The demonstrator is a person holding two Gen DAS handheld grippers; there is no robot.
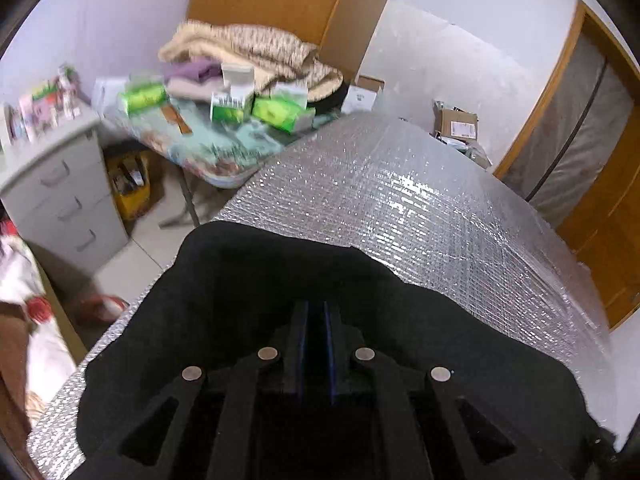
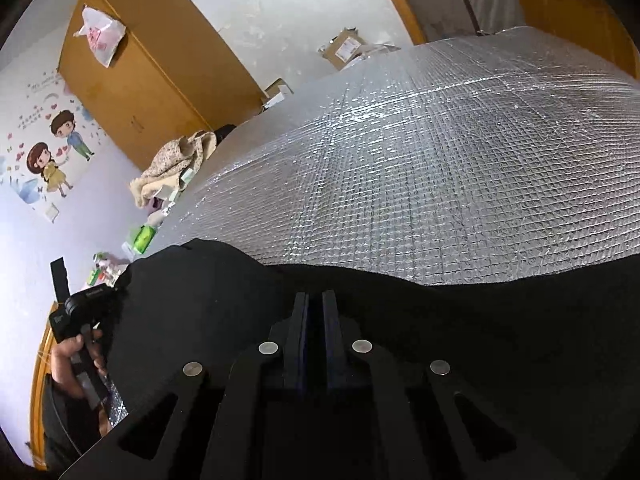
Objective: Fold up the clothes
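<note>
We have both grippers, left (image 1: 316, 306) and right (image 2: 316, 296), clenched on the black garment (image 1: 256, 280). Its edge lies just ahead; beyond, bare silver mat (image 2: 440, 160) stretches wide.

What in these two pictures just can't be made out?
- Left wrist view: the black garment runs under the left tool and off the bottom edge, so its kind stays unknown.
- Left wrist view: the green boxes on the side table are blurred; labels unreadable.
- Right wrist view: the right tool hides whether cloth sits between its tips; black on black.
</note>
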